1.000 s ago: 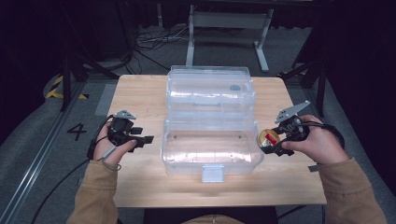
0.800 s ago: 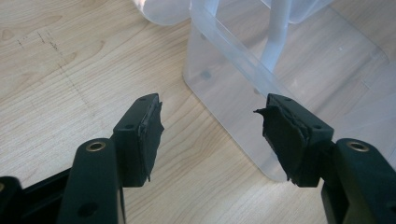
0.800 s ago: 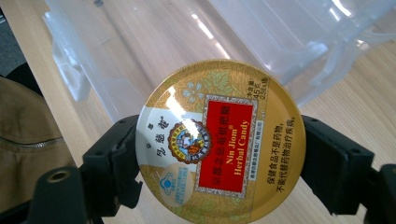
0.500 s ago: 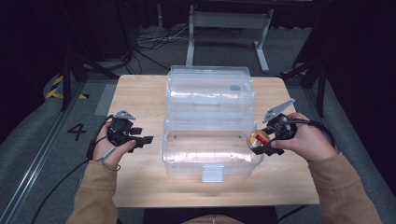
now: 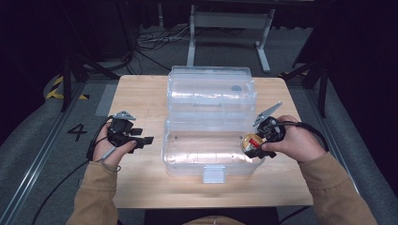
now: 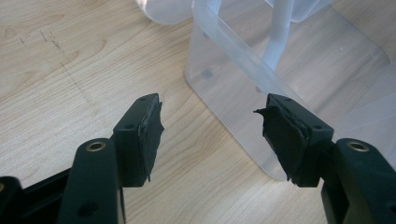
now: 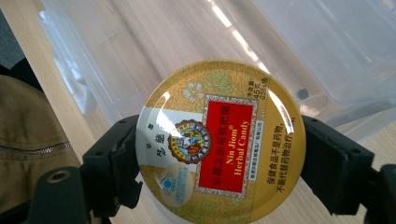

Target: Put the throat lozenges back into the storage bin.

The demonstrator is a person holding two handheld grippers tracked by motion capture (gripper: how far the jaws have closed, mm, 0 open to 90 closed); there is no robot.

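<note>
A clear plastic box (image 5: 187,154) stands open mid-table, its lid (image 5: 211,93) tipped back behind it. My right gripper (image 5: 256,144) is shut on a round gold candy tin (image 5: 251,143) with a red label, held over the box's right rim. In the right gripper view the tin (image 7: 219,144) sits clamped between both jaws above the clear box (image 7: 140,56). My left gripper (image 5: 145,139) rests open on the table just left of the box, nothing between its jaws. In the left gripper view the left gripper (image 6: 208,121) points at the box's near corner (image 6: 233,107).
The wooden table (image 5: 141,93) has bare wood left of the box and along its front edge. A grey latch (image 5: 213,174) juts from the box's front. A small grey item (image 5: 236,87) shows through the lid. Stands and cables (image 5: 150,37) lie on the floor behind.
My right gripper has carried the tin leftward, from beside the box's right end to over its right rim. The left gripper has stayed put.
</note>
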